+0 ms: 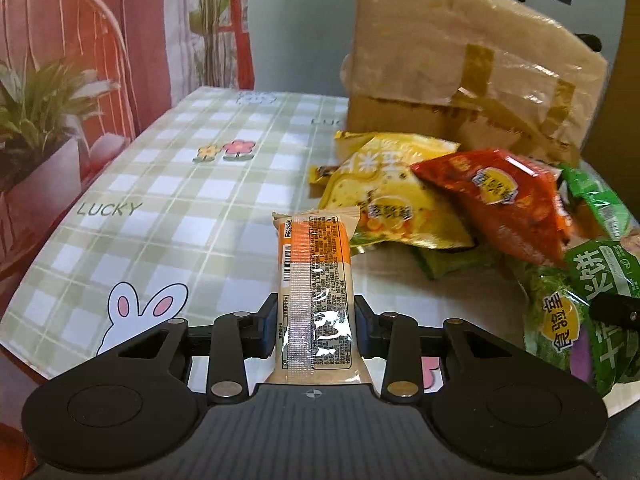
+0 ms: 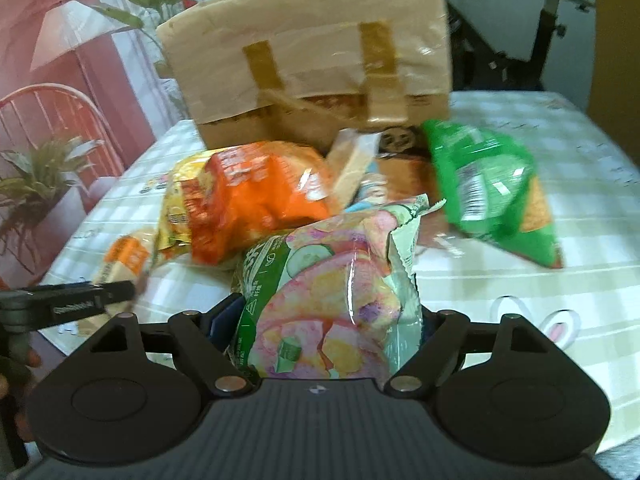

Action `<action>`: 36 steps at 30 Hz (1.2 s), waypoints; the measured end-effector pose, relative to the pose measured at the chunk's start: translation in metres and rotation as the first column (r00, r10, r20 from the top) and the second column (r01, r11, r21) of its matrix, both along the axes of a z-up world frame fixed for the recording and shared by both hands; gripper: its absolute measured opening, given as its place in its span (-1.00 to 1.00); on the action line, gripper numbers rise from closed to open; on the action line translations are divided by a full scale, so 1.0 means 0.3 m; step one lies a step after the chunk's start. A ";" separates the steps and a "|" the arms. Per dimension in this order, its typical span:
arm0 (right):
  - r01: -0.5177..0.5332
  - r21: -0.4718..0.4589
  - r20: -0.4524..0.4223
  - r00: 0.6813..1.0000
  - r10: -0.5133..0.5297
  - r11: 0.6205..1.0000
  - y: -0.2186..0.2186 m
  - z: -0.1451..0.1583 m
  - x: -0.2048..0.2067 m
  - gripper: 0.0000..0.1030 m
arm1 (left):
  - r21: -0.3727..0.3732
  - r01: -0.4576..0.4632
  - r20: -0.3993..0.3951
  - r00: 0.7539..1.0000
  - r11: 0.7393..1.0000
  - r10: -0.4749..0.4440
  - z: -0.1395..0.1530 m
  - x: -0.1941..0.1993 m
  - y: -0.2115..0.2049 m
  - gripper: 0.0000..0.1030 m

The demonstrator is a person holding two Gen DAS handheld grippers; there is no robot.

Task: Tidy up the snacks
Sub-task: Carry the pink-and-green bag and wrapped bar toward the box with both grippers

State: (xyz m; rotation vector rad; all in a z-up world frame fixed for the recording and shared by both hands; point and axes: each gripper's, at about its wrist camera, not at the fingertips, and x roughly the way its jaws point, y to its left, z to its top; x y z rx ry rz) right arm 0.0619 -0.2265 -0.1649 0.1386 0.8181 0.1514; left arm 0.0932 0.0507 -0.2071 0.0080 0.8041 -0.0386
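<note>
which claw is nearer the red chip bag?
Right. The right claw, gripping the pink-and-green snack bag, sits just below the red chip bag. The left claw, holding the orange bar, is farther off.

"LUCKY" printed on checked tablecloth (image 1: 108,209) — snack packet print unreadable.

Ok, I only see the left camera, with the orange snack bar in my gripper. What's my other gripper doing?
Observer: The right gripper is clamped on a puffy bag of mixed veggie crisps with a cucumber picture.
Child: Is anything hiding behind the red bag?
Observer: Yes, a pale beige packet pokes up just right of the red bag, in front of the cardboard box.
</note>
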 end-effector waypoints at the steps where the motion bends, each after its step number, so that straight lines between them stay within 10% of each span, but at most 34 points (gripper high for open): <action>1: 0.010 -0.010 0.006 1.000 -0.010 1.000 -0.008 0.006 -0.008 0.58 | 0.001 0.001 0.006 1.000 1.000 -0.001 0.006 -0.010 -0.004 -0.24; 36: 0.225 -0.141 0.155 0.967 -0.203 0.964 -0.202 0.163 -0.090 0.58 | -0.010 0.059 0.121 0.991 0.998 -0.057 0.148 -0.010 -0.090 -0.24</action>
